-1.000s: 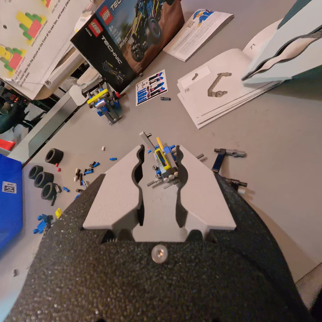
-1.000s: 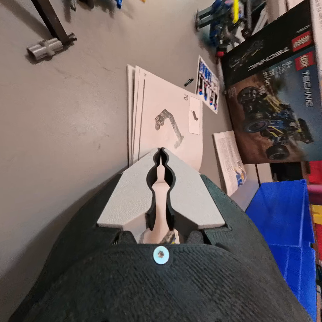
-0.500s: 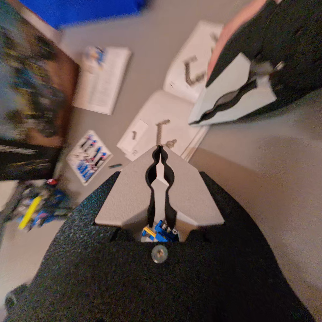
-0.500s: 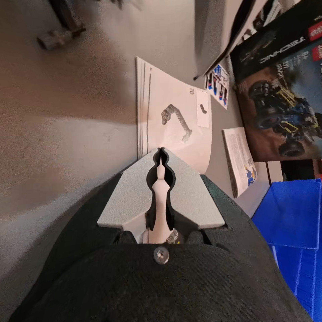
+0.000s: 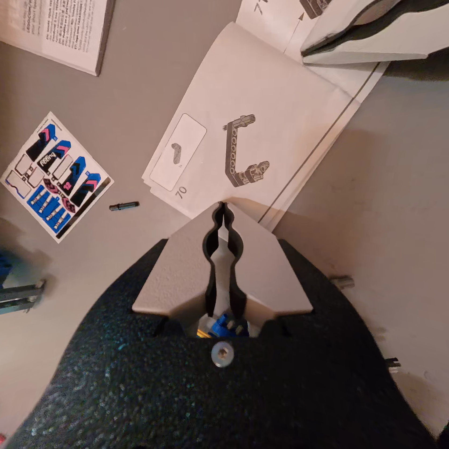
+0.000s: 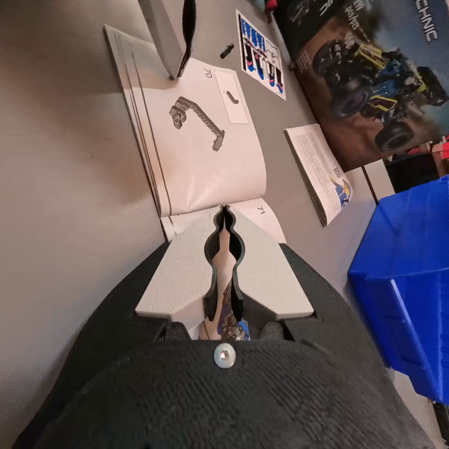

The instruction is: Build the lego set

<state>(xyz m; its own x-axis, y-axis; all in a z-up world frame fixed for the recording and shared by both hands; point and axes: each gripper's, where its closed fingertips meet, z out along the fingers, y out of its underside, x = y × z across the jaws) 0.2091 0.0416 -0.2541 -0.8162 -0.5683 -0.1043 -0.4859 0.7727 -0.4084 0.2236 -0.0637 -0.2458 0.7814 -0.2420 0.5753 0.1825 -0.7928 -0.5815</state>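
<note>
- Left tool [image 5: 223, 204]: tips pressed together, nothing between them; poised over the near corner of the open booklet [image 5: 255, 102].
- Seen from the right wrist view, left tool comes in from the top, tips low over the booklet's far edge by the page-number corner; touching or just above, cannot tell.
- Right tool [image 6: 224, 207]: tips pressed together, nothing pinched; at the booklet's centre fold, where the curled page meets the next one.
- In the left wrist view, right tool sits at the top right, over the far page.
- Booklet lies open on the grey table [image 5: 388, 194]; facing page shows a grey bent beam drawing and a small parts box.
- Sticker sheet [image 5: 54, 176], blue, black and pink, flat on the table left of the booklet.
- Small black pin [image 5: 124, 206] between sticker sheet and booklet, touching neither.
- Second booklet [image 6: 320, 173], closed, lying beside the open one, well clear of both tools.
- Toy box [image 6: 369, 80] with a buggy picture, past the closed booklet.
- Blue bin [image 6: 408, 279] right of the right tool.
- Blue and yellow brick bits glimpsed behind the left tool's base; what they belong to, cannot tell.
</note>
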